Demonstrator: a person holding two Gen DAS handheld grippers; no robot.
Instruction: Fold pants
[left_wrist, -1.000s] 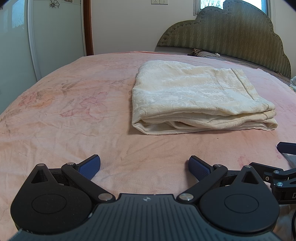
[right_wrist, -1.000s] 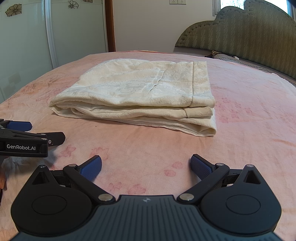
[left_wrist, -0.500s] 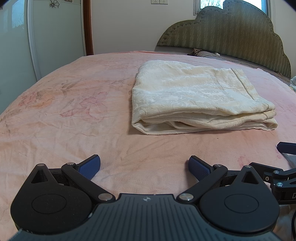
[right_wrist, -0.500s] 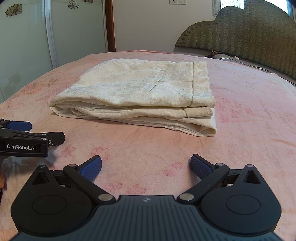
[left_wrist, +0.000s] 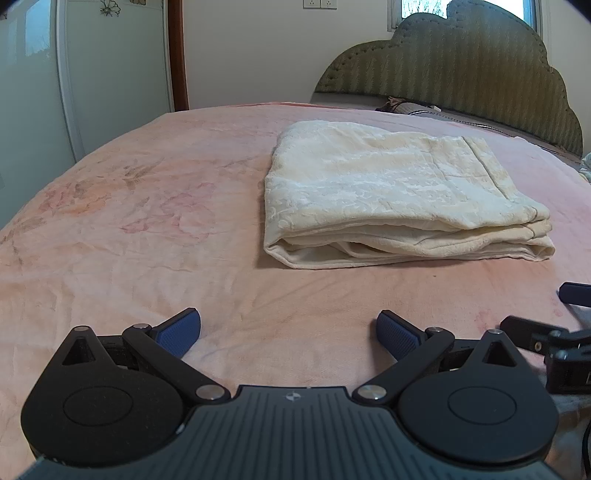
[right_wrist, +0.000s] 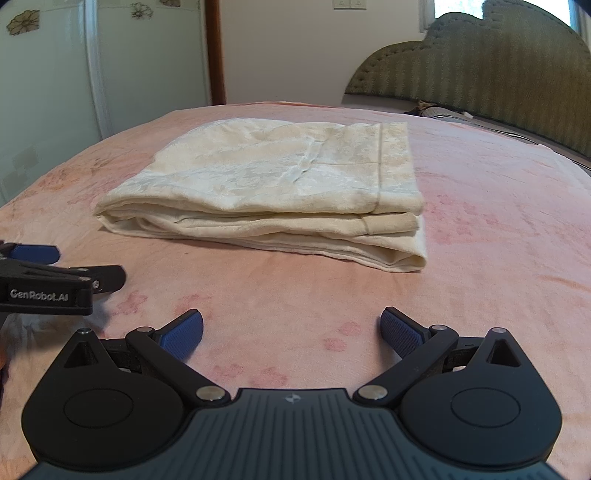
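Observation:
The cream pants (left_wrist: 391, 195) lie folded in a flat rectangular stack on the pink bedspread (left_wrist: 147, 229); they also show in the right wrist view (right_wrist: 288, 184). My left gripper (left_wrist: 290, 330) is open and empty, low over the bedspread in front of the stack, apart from it. My right gripper (right_wrist: 291, 330) is open and empty, also low in front of the stack. The left gripper shows at the left edge of the right wrist view (right_wrist: 55, 273), and the right gripper at the right edge of the left wrist view (left_wrist: 554, 317).
A green padded headboard (left_wrist: 461, 77) stands at the far right of the bed. Pale wardrobe doors (right_wrist: 92, 66) and a brown wooden post (left_wrist: 177, 55) stand to the left. The bedspread (right_wrist: 498, 221) stretches around the stack.

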